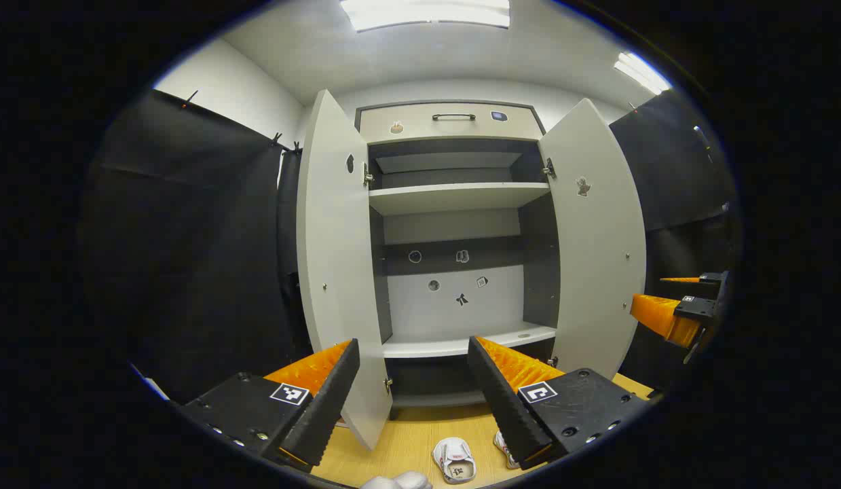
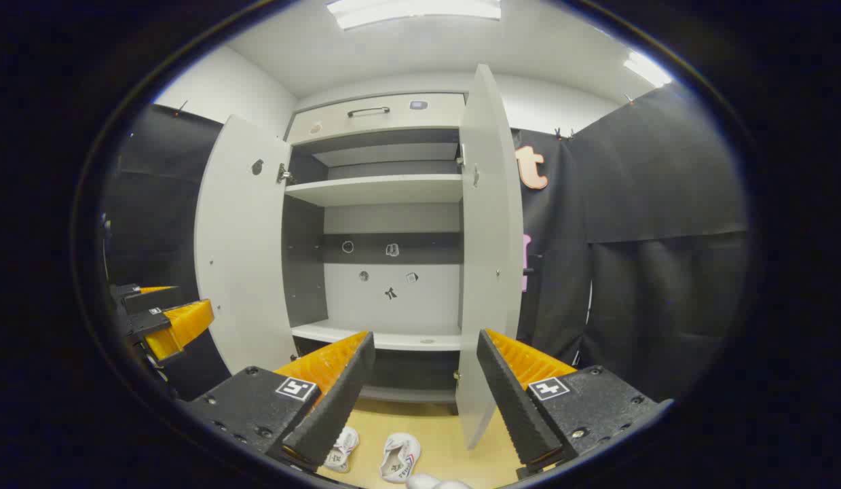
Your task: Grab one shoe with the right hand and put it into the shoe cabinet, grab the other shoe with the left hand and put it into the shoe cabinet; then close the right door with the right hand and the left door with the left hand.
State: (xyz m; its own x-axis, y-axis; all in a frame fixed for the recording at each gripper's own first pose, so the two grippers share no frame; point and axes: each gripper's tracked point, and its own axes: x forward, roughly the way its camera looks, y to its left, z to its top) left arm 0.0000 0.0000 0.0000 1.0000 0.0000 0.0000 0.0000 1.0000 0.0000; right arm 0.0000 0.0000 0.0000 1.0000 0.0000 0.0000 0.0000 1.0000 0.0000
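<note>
left gripper view: the left claw [image 1: 413, 401] is spread wide and holds nothing. it hangs in front of the cabinet [image 1: 454, 238], which stands with both doors open: the left door [image 1: 335, 272] and the right door [image 1: 596, 244]. the shelves inside carry no shoe. on the floor [image 1: 406, 441], near the cabinet's front edge, lie two white shoes: one shoe [image 1: 454, 460] with its opening up, and the other shoe [image 1: 505, 448] just beside it, partly hidden behind a finger. at the right edge of the view the right claw [image 1: 678, 305] is seen from the side, and from here i cannot tell its opening.

right gripper view: the right claw [image 2: 420, 401] is also wide and empty, facing the cabinet [image 2: 379, 224]. the shoes [image 2: 372, 455] lie on the floor below it, close together. the right door [image 2: 488, 258] stands edge-on just ahead of the claw.

i think no step is done yet. the risk: the shoes lie so near each other that a wide claw coming down can push the second one or catch both. also a rising arm may knock the right door, because it stands so close.
</note>
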